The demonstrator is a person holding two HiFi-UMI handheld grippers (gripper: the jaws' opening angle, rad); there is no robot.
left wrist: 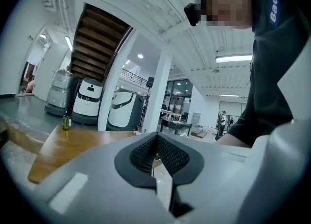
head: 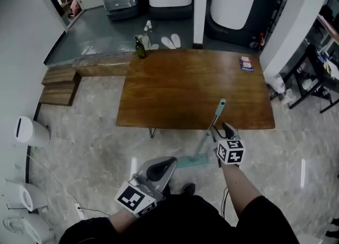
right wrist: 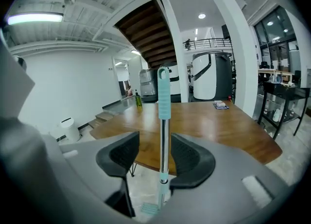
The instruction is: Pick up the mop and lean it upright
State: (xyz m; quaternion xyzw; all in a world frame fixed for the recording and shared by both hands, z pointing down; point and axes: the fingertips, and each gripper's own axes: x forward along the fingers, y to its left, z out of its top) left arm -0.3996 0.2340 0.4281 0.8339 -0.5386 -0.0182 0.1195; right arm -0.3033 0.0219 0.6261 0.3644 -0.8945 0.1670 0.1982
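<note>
The mop [head: 212, 126] stands near upright, its head on the floor [head: 95, 153] and its pole seemingly against the table [head: 159, 95] edge, between the spread pads of the right claw [right wrist: 156, 153], which do not press it. It looks light and stiff; the chrome pole is probably slick, the teal grip [right wrist: 164, 96] above surer. The left claw [left wrist: 156, 153] is pressed together, empty.

Mop [right wrist: 164, 140]: grip was teal, shaft chrome, lower tube and head teal again. Table [head: 196, 89] was warm brown wood, glossy, with faint grain. Floor [head: 95, 153] showed pale grey, marbled with whitish veins. Left gripper [left wrist: 156, 152] and right gripper [right wrist: 158, 150] had light grey shells and black pads with a fine cross-hatch. Marker cubes [head: 231, 151] carried black squares on white. Bottle [head: 140, 48] was green; slippers [head: 171, 41] white; sleeve [head: 254, 211] black.
</note>
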